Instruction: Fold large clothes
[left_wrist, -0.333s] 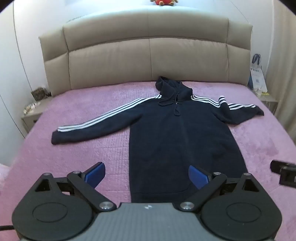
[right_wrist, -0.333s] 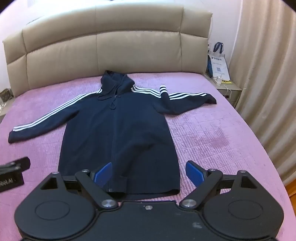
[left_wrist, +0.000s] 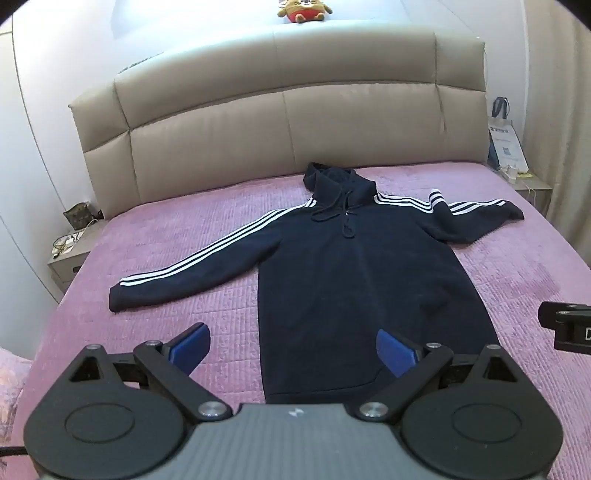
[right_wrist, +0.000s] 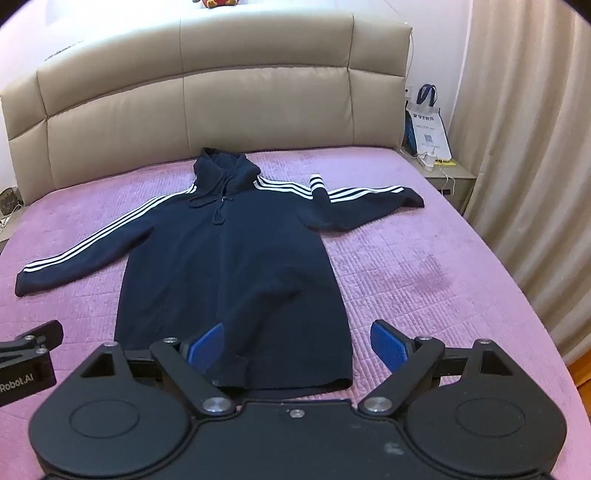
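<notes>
A navy hoodie (left_wrist: 354, 280) with white sleeve stripes lies flat, face up, on the pink bed cover (left_wrist: 177, 229), hood toward the headboard and both sleeves spread out. It also shows in the right wrist view (right_wrist: 229, 266). My left gripper (left_wrist: 293, 350) is open and empty, held above the hoodie's lower left hem. My right gripper (right_wrist: 297, 345) is open and empty, held above the lower right hem. Each gripper's edge shows in the other's view.
A beige padded headboard (left_wrist: 288, 110) stands at the far end with a plush toy (left_wrist: 304, 9) on top. Nightstands stand on the left (left_wrist: 70, 251) and on the right (right_wrist: 448, 177) with a paper bag (right_wrist: 426, 125). Curtains (right_wrist: 524, 147) hang on the right.
Both views have tilted up slightly, so the plush toy and more headboard show. The hoodie has not moved and both grippers stay open.
</notes>
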